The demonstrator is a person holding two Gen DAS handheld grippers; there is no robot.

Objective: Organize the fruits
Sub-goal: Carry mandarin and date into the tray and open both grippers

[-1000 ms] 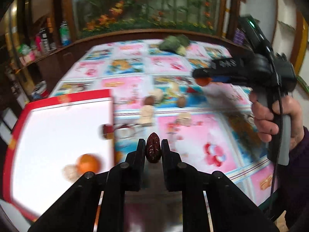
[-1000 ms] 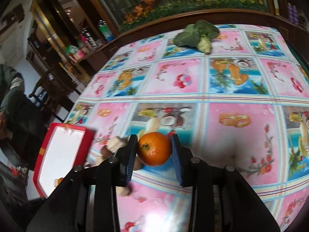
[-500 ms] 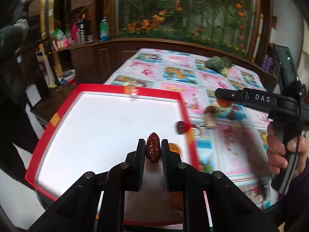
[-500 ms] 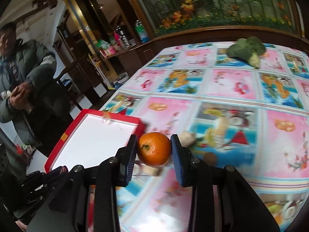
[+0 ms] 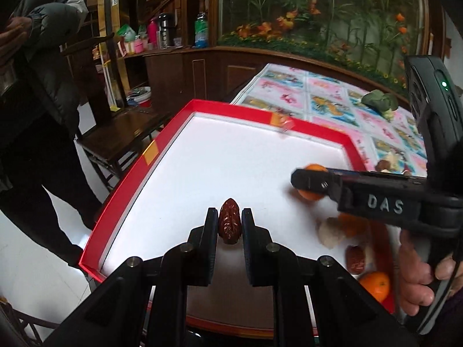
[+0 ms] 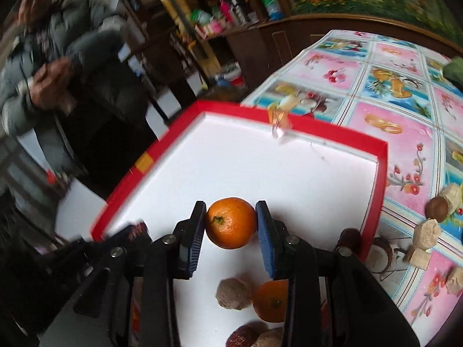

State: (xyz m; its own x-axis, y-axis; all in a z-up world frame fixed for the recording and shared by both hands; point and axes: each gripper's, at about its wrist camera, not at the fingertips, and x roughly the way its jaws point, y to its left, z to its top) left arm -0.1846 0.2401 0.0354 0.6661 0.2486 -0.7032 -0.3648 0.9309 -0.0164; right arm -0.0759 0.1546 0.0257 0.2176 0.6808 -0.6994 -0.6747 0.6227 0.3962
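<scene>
My left fingers [image 5: 229,225] pinch red date [image 5: 229,225]; my right fingers [image 6: 231,223] pinch orange [image 6: 231,222], both above red tray [image 5: 127,190].

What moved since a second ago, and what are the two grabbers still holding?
Both grippers swung left from over the patterned tablecloth to above the red tray. The left gripper still pinches the red date, and the right gripper still clamps the orange. Nothing was let go; the fruits already in the tray stayed put.
</scene>
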